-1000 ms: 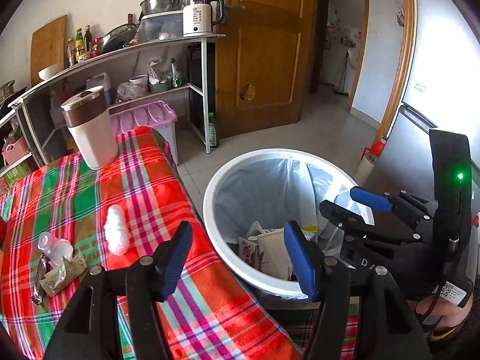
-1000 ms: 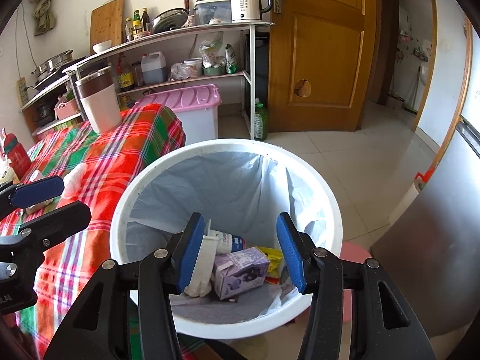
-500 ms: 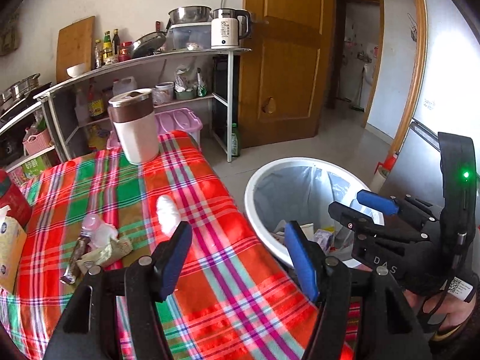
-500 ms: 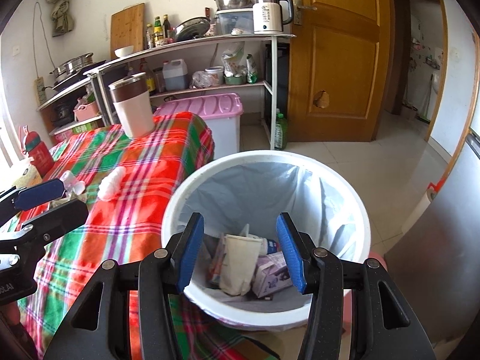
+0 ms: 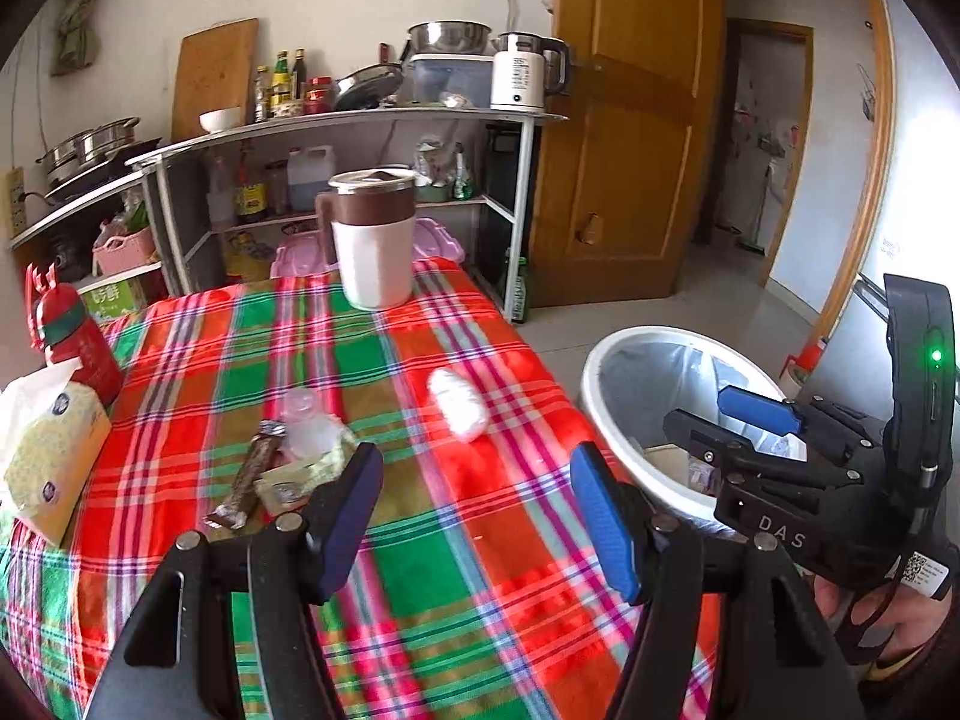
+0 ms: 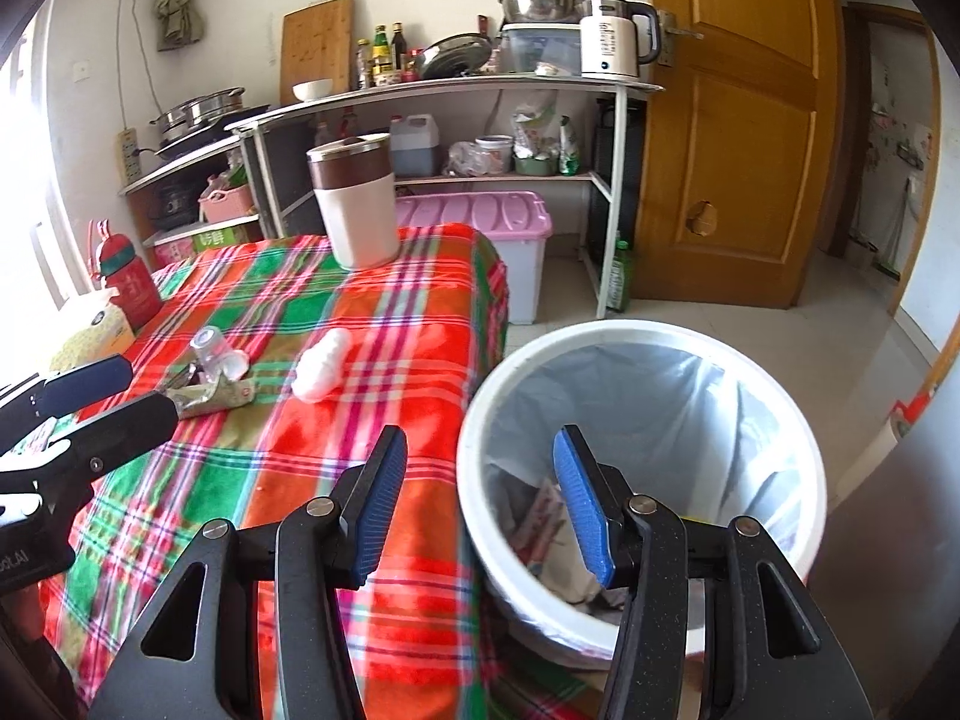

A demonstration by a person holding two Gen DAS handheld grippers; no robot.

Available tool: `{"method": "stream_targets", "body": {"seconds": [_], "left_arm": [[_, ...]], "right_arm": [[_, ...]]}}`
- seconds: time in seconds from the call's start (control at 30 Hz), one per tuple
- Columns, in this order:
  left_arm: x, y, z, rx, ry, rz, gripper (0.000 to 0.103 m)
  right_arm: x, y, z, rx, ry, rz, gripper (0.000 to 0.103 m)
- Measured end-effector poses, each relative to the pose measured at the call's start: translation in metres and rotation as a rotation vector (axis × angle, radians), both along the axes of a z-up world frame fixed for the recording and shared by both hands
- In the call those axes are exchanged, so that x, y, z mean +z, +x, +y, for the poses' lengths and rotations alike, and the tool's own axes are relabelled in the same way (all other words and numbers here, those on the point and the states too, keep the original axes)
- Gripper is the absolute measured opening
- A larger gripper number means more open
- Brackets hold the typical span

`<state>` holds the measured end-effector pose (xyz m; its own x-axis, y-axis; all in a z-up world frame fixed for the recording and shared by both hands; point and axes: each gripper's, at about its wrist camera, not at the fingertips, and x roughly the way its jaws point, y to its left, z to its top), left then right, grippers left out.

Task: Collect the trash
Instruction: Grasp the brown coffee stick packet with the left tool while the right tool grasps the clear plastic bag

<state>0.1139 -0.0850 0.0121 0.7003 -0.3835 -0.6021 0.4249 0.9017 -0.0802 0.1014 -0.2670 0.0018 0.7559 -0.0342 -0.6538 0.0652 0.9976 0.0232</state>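
Left gripper: fingers apart, empty. Right gripper: fingers apart, empty. Next, I judge: white wad; I approach low, straddle it, close gently, carry to bin.

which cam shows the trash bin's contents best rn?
Right wrist. It looks down into the trash bin, showing the liner and the crumpled paper trash at the bottom. Left wrist sees only part of the bin, largely blocked by the right gripper.

table: plaid cloth | on it: mug, tissue wad, wrappers, tissue box, red bottle
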Motion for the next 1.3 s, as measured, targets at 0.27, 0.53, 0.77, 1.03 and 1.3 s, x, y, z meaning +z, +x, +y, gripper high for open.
{"method": "stream_targets", "body": {"seconds": [0.27, 0.53, 0.77, 1.03, 1.3], "left_arm": [[-0.012, 0.012, 0.059, 0.108, -0.024, 0.029, 0.067], [-0.028, 0.028, 0.107, 0.194, -0.028, 0.072, 0.068], [-0.041, 0.048, 0.124, 0.210, -0.007, 0.118, 0.070], [-0.054, 0.073, 0.124, 0.197, -0.008, 0.167, 0.070], [-0.061, 0.088, 0.120, 0.186, 0.000, 0.202, 0.070]], "right_arm": [[-0.011, 0.019, 0.032, 0.066, 0.021, 0.025, 0.056], [-0.018, 0.048, 0.058, 0.126, 0.027, 0.057, 0.057], [-0.029, 0.087, 0.068, 0.124, 0.041, 0.113, 0.057], [-0.045, 0.128, 0.072, 0.107, 0.079, 0.183, 0.057], [-0.055, 0.140, 0.075, 0.111, 0.098, 0.203, 0.035]]}}
